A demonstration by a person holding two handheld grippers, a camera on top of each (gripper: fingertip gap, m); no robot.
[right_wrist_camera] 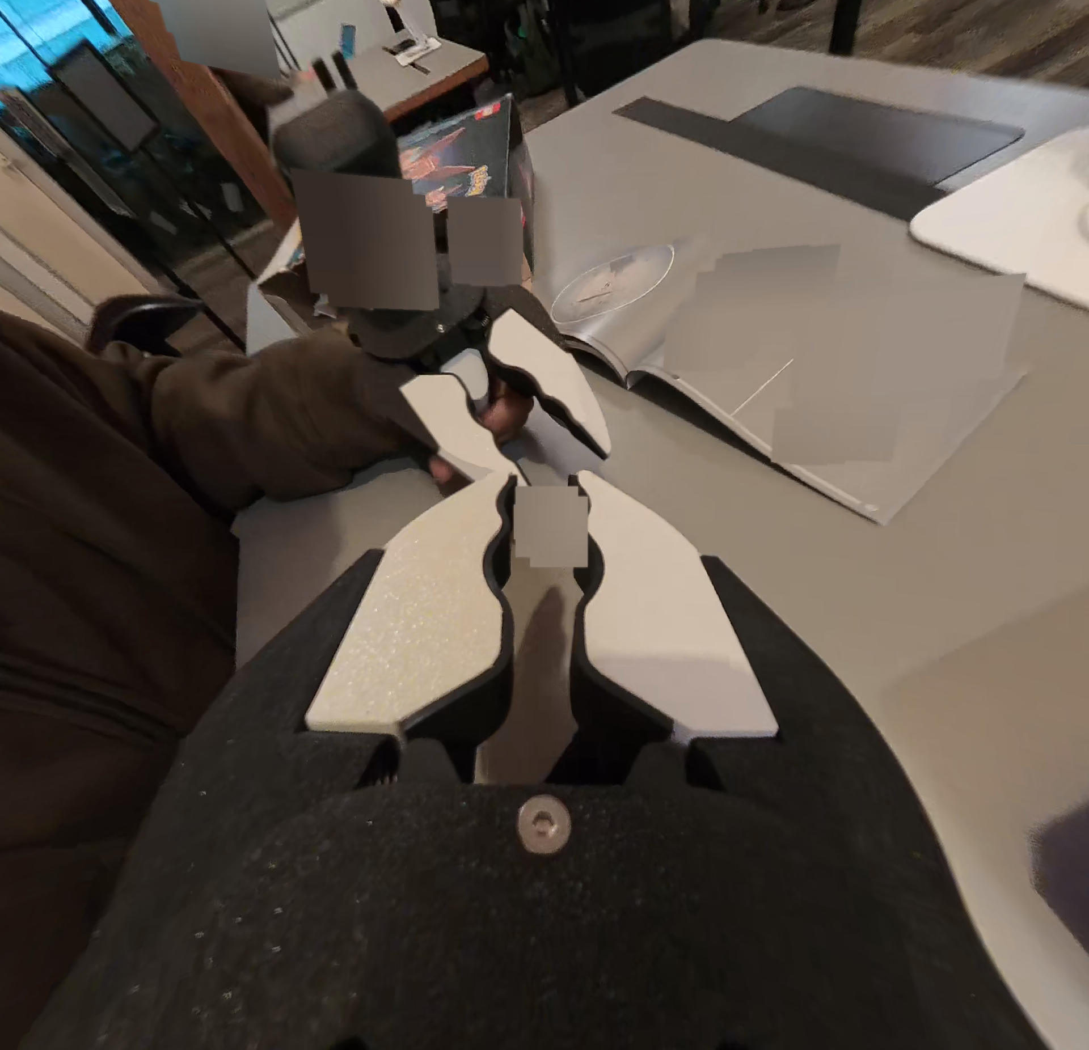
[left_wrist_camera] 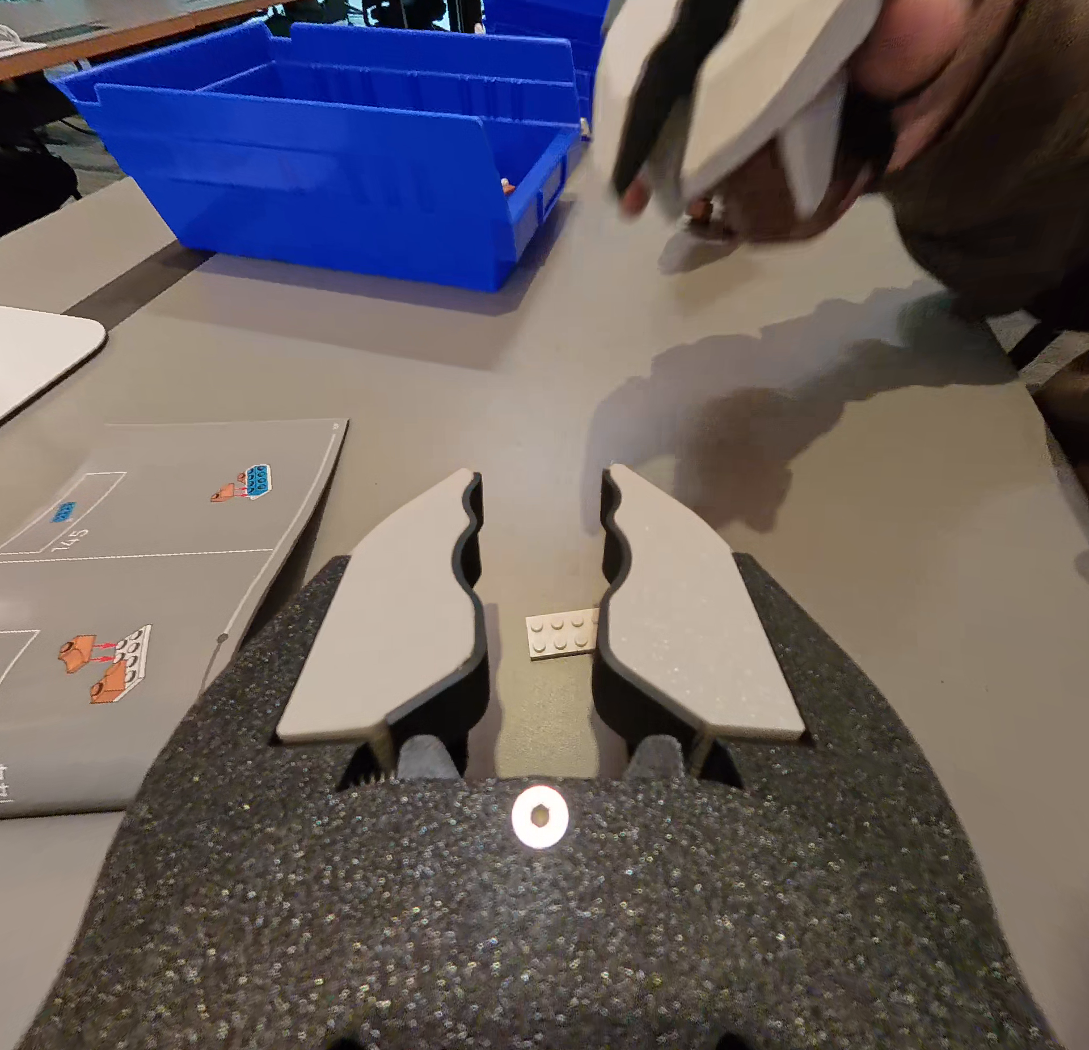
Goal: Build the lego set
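the left hand-held gripper (left_wrist_camera: 542, 550) hovers with fingers apart over a pale lego plate (left_wrist_camera: 563, 633) on the grey surface (left_wrist_camera: 471, 374), while the blurred right hand-held gripper (left_wrist_camera: 695, 209) seemingly pinches a small brown piece (left_wrist_camera: 701, 207).

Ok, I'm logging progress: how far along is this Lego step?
Done: nothing joined is visible. In hand: the open left tool straddles a loose grey plate; the blurred right tool seems to carry a small brown piece. Left: attaching it, as the booklet pictures.

Both wrist views look down close over the shared grey table (left_wrist_camera: 530, 344), facing each other.
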